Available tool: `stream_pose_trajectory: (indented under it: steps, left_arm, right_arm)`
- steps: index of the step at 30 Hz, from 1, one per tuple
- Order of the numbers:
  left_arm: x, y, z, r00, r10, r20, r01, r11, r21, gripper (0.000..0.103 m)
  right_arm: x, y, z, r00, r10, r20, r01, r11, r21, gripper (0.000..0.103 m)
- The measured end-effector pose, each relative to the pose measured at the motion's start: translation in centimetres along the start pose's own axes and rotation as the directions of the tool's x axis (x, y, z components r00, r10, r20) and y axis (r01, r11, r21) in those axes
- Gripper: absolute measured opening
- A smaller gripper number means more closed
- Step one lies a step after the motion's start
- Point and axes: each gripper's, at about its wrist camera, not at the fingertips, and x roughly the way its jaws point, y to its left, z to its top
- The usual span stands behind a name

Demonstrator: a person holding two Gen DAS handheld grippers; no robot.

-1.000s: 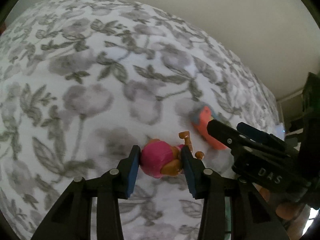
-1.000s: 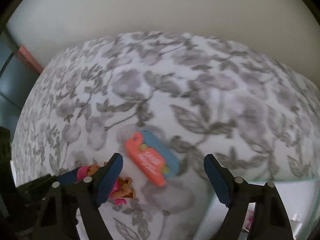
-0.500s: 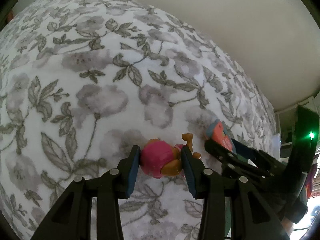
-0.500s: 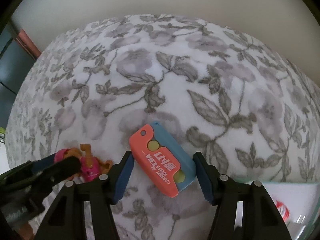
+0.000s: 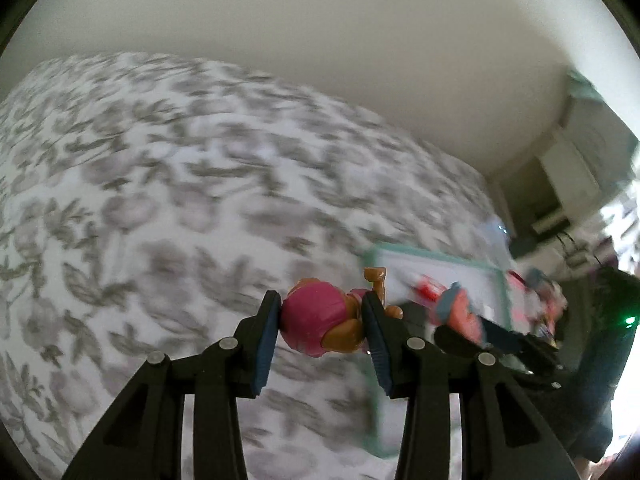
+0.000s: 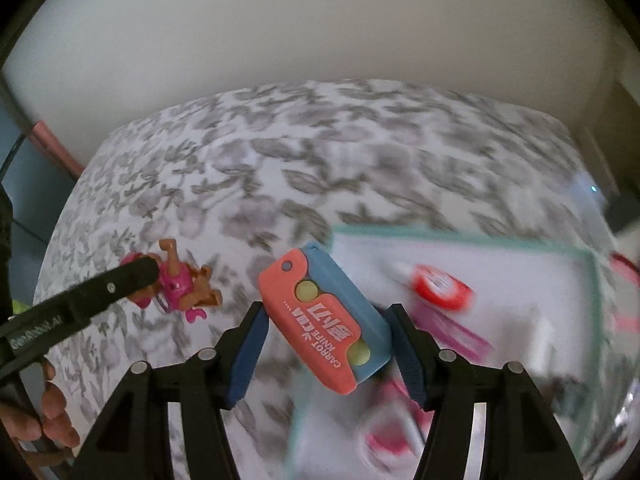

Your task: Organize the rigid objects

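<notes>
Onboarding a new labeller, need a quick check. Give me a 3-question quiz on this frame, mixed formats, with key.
1. Multiple choice: what is clamped in the left gripper?
A. a red-capped tube
B. a pink and brown toy figure
C. a spoon

2. True or false: the right gripper is shut on the orange and blue carrot knife.

3. Fill in: the teal-rimmed tray lies on a bedspread printed with grey ____.

Key
1. B. The figure sits between both blue pads, clear of the bedspread.
2. True. Both pads press its sides; "CARROT KNIFE" is printed on the orange face.
3. Flowers, with leaves.
</notes>
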Motion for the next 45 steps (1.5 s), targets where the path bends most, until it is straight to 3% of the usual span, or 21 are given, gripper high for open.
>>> stream_pose_trajectory:
  steps: [4, 14, 26, 28, 33, 35, 39, 43, 45]
  left_arm:
    - [0.3, -3.7, -2.1, 0.999, -0.043, -0.032, 0.045, 0.997, 0.063, 0.043]
    - [2.4, -7.4, -6.9, 0.985, -0.090, -0.146, 0.103, 0.991, 0.089, 0.043]
    - [5.0, -7.2, -8.7, 0.976, -0.078, -0.205, 0.092, 0.994, 0.061, 0.044]
    - [4.8, -7.1, -8.8, 0.977, -0.082, -0.197, 0.095, 0.994, 0.058, 0.058]
    - [3.8, -7.1, -9.0, 0.982, -0.080, -0.172, 0.094, 0.993, 0.077, 0.068]
    - [3.2, -7.0, -9.1, 0.988, -0.050, -0.148, 0.063, 0.994, 0.087, 0.075]
    - [2.1, -6.3, -9.2, 0.994, 0.056, -0.090, -0.046, 0.992, 0.114, 0.084]
    - [1.1, -5.4, -9.3, 0.983, 0.183, -0.014, -0.180, 0.974, 0.139, 0.098]
    - [0.6, -4.6, -9.4, 0.973, 0.230, 0.011, -0.230, 0.964, 0.136, 0.100]
  right_arm:
    - [-1.5, -2.9, -3.1, 0.997, -0.080, -0.021, 0.081, 0.996, 0.041, 0.064]
    - [-2.1, -8.7, -8.8, 0.989, -0.120, -0.087, 0.133, 0.975, 0.175, 0.064]
    - [-0.6, -10.1, -9.8, 0.990, -0.103, -0.098, 0.122, 0.969, 0.214, 0.064]
    - [-0.5, -10.0, -9.9, 0.989, -0.111, -0.100, 0.129, 0.971, 0.202, 0.064]
    - [-0.2, -9.5, -10.0, 0.987, -0.127, -0.100, 0.144, 0.972, 0.184, 0.067]
    - [-0.6, -9.4, -10.1, 0.988, -0.126, -0.088, 0.140, 0.973, 0.185, 0.076]
    - [-1.2, -8.8, -10.3, 0.989, -0.130, -0.071, 0.141, 0.974, 0.176, 0.080]
    - [-1.7, -8.2, -10.8, 0.989, -0.139, -0.056, 0.146, 0.975, 0.167, 0.092]
    - [-2.2, -7.8, -11.0, 0.989, -0.141, -0.041, 0.146, 0.975, 0.166, 0.098]
